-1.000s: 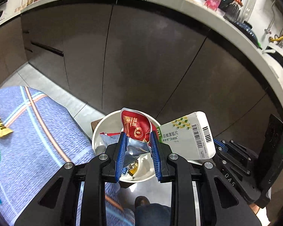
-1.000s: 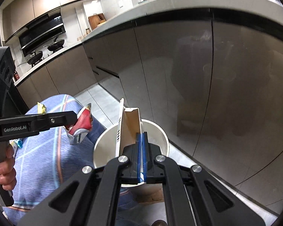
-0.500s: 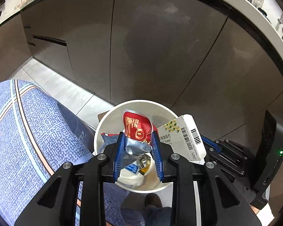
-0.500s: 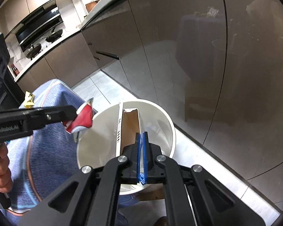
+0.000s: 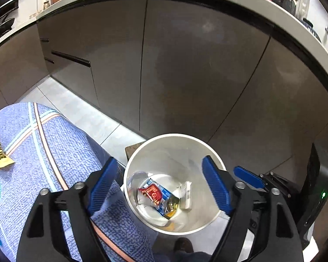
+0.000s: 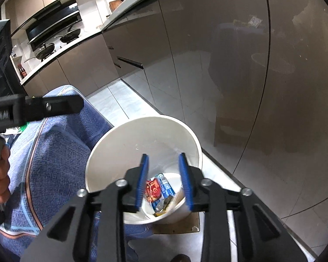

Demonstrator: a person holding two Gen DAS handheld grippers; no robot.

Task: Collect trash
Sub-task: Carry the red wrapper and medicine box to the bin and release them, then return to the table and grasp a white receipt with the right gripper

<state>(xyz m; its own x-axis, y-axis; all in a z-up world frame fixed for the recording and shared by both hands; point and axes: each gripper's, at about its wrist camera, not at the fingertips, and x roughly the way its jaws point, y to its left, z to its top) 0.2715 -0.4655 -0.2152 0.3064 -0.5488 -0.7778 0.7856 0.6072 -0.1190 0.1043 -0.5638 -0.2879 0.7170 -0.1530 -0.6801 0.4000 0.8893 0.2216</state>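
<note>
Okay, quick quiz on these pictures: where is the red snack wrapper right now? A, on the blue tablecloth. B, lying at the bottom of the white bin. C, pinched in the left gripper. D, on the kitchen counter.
B: the red snack wrapper lies among other trash at the bottom of the white bin, and the left gripper and right gripper are both open and empty above it.
</note>
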